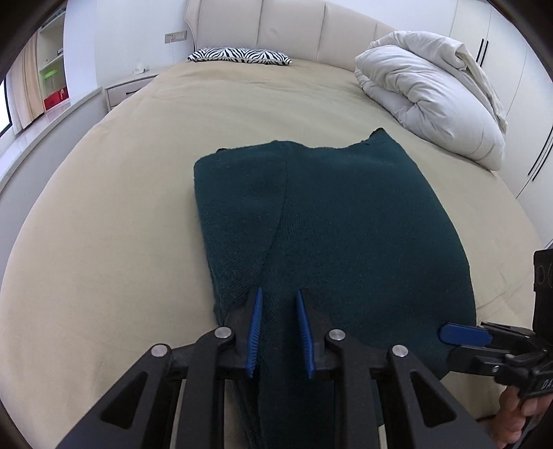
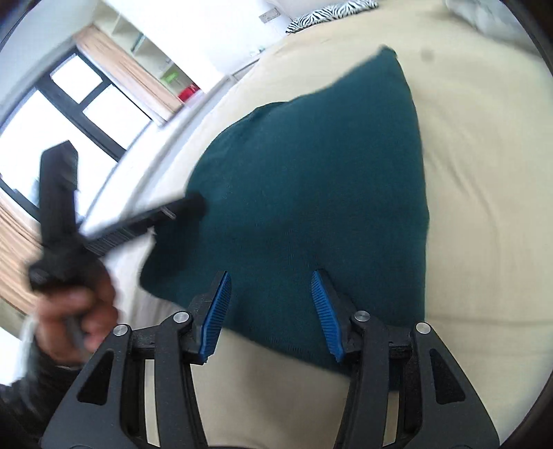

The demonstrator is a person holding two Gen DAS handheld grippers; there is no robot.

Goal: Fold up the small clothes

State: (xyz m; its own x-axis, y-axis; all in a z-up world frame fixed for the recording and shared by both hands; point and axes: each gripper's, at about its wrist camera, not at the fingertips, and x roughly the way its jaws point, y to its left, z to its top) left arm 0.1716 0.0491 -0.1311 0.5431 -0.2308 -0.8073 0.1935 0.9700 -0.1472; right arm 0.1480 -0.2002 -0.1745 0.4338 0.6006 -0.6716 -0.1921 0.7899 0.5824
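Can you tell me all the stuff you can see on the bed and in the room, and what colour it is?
knit garment: one, dark green, partly folded, lying on the near part of the bed
bed sheet: one, beige, covering the bed
duvet: one, white, bundled at the far right of the bed
pillow: one, black and white zebra stripes, by the headboard
headboard: one, cream, padded, behind the pillow
nightstand: one, white, left of the bed
window: one, black frame, with tan curtains
left tongs: one, black with blue pads, slightly apart over the garment's near edge
right tongs: one, black with blue pads, open over the garment
hand: one, gripping the left tongs' handle
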